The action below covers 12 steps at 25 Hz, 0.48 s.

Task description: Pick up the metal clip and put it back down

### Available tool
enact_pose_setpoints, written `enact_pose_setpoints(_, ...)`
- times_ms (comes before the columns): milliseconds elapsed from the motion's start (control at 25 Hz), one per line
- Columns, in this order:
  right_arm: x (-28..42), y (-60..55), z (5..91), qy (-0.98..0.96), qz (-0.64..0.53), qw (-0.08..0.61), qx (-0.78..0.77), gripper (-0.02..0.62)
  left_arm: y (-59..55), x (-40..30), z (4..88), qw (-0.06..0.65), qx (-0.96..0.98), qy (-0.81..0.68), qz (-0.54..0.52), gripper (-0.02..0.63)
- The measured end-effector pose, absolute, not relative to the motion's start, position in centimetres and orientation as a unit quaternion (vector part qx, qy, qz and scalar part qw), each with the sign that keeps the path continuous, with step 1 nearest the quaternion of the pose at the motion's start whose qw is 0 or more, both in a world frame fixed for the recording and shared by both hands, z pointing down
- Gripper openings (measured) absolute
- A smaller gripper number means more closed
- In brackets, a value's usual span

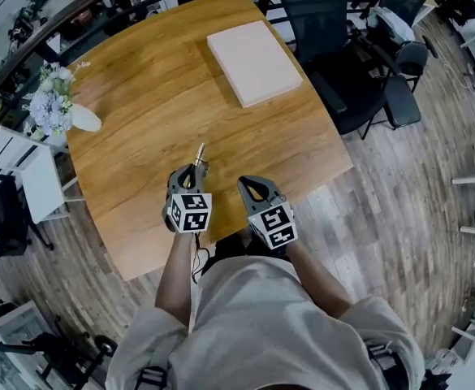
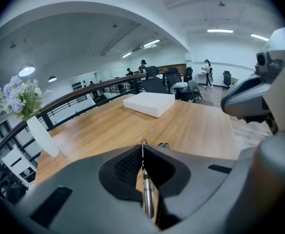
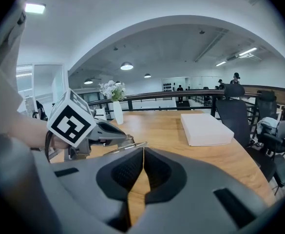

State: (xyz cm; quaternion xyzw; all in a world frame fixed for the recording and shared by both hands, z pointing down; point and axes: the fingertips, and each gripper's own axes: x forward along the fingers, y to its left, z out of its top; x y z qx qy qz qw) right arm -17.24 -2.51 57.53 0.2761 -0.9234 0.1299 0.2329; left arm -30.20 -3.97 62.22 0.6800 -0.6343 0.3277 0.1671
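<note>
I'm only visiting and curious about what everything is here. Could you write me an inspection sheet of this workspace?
Surface: rounded wooden table, light brown.
Job's things: slim metal clip, gripped in the left claw, tip poking forward.
Clutter: flat white rectangular box on the far side; white vase of pale flowers at the left edge.
Grippers: left claw shut on the clip; right claw shut, empty, beside it.
Cables: thin dark cord by the left wrist.
Surroundings: black office chairs, black railing, wood-plank floor.
</note>
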Motion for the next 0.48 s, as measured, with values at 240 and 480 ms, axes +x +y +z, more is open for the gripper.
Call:
enact_pose_setpoints(240,-17.8,-3.1,56.9,-0.931,0.124,0.225,0.261,0.026,-2.4,-30.2,59.5,0.189,0.671,-0.665,0.269,0.031)
enact_pose_setpoints(480,-18.6,-3.2,56.2,-0.937,0.122,0.214,0.248,0.027,-0.8,-30.4,57.0,0.197,0.661,-0.685,0.234,0.031)
